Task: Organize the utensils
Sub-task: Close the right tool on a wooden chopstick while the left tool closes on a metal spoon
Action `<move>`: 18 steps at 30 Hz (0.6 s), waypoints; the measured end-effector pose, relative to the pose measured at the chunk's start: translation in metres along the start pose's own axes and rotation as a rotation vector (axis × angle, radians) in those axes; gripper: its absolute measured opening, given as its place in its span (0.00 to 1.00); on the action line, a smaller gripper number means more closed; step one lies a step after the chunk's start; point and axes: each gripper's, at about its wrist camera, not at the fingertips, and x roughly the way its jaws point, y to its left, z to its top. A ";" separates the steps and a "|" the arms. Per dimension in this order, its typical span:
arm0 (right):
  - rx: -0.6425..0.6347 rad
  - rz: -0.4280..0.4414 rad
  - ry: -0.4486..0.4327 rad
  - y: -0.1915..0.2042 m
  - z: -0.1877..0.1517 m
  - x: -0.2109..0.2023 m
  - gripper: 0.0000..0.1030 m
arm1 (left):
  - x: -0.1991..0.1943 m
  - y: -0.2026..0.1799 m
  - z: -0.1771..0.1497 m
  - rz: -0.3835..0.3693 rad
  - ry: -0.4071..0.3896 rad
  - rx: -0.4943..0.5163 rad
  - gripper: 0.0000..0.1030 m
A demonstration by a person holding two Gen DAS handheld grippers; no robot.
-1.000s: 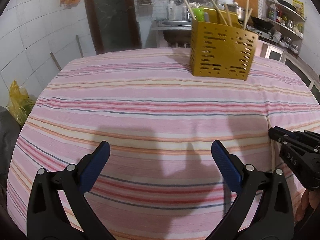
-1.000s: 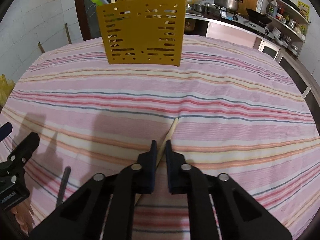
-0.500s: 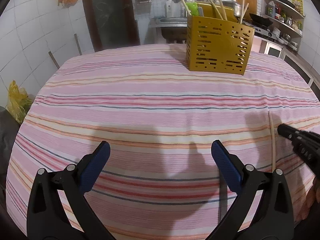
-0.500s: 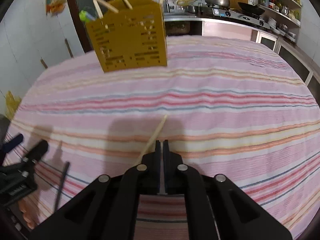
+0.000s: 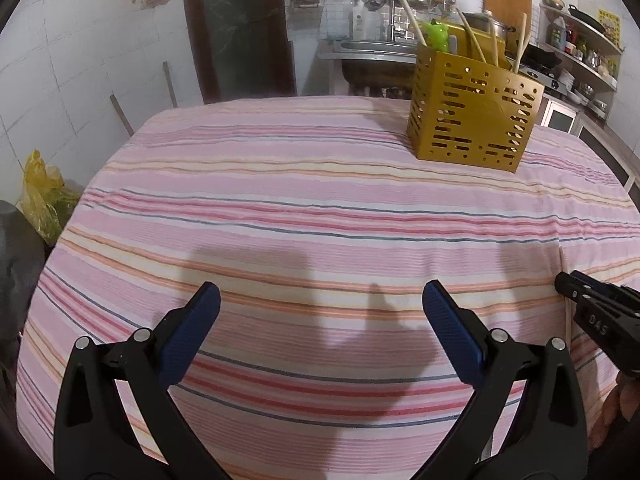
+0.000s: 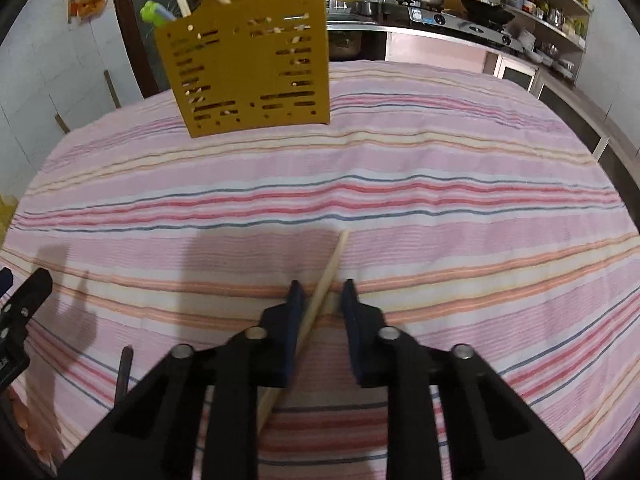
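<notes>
A yellow slotted utensil holder (image 5: 472, 118) stands at the far side of the striped table and holds several wooden sticks and a green item; it also shows in the right wrist view (image 6: 248, 72). A wooden chopstick (image 6: 320, 292) lies between the fingers of my right gripper (image 6: 322, 294), which is open with a gap on both sides of the stick. My left gripper (image 5: 320, 308) is wide open and empty above the near part of the cloth. The right gripper (image 5: 592, 312) shows at the right edge of the left wrist view.
A dark thin utensil (image 6: 123, 372) lies on the cloth at the near left. The pink striped tablecloth (image 5: 320, 208) covers the whole table. A sink, a stove with pots and shelves stand behind the table. A yellow bag (image 5: 40, 200) sits on the floor at the left.
My right gripper was shut on the chopstick and has now opened; the chopstick sits loose between the fingers. The holder looks closer in the right wrist view. The left gripper stays open.
</notes>
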 end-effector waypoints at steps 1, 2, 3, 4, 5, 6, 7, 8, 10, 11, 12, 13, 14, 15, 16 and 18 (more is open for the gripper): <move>0.005 -0.003 0.006 0.002 0.001 0.002 0.13 | 0.000 0.000 0.000 -0.010 0.006 -0.006 0.95; 0.013 0.000 0.006 0.002 0.004 0.003 0.12 | 0.000 -0.001 -0.001 -0.018 0.009 -0.007 0.95; 0.021 0.007 0.006 0.001 0.005 0.005 0.11 | -0.001 -0.003 -0.002 -0.025 0.012 -0.003 0.95; 0.029 0.014 0.004 0.000 0.006 0.005 0.11 | -0.002 -0.006 -0.002 -0.027 0.011 0.004 0.95; 0.033 0.020 0.003 -0.002 0.006 0.004 0.10 | -0.004 -0.008 -0.004 -0.028 0.007 0.013 0.95; 0.035 0.029 -0.001 -0.004 0.006 0.002 0.08 | -0.005 -0.011 -0.005 -0.028 0.006 0.020 0.95; 0.034 0.033 -0.005 -0.005 0.005 0.001 0.06 | -0.006 -0.013 -0.006 -0.028 0.005 0.029 0.95; 0.033 0.038 -0.010 -0.007 0.004 -0.002 0.06 | -0.006 -0.017 -0.007 -0.027 0.005 0.038 0.95; 0.029 0.036 -0.017 -0.012 0.002 -0.006 0.06 | -0.006 -0.022 -0.010 -0.030 0.014 0.048 0.95; 0.026 0.037 -0.018 -0.015 0.001 -0.008 0.06 | -0.005 -0.027 -0.013 -0.039 0.028 0.055 0.95; 0.025 0.038 -0.016 -0.017 0.000 -0.009 0.06 | -0.004 -0.029 -0.015 -0.045 0.036 0.059 0.95; 0.025 0.036 -0.016 -0.022 -0.002 -0.010 0.06 | -0.004 -0.035 -0.017 -0.055 0.048 0.069 0.95; 0.028 0.030 -0.016 -0.026 -0.003 -0.010 0.06 | -0.004 -0.038 -0.019 -0.060 0.053 0.075 0.95; 0.033 0.030 -0.017 -0.031 -0.005 -0.010 0.06 | -0.005 -0.043 -0.022 -0.063 0.057 0.087 0.95; 0.037 0.032 -0.016 -0.035 -0.006 -0.010 0.06 | -0.005 -0.046 -0.024 -0.065 0.058 0.095 0.95; 0.053 0.039 -0.018 -0.044 -0.009 -0.009 0.06 | -0.008 -0.055 -0.028 -0.077 0.063 0.111 0.95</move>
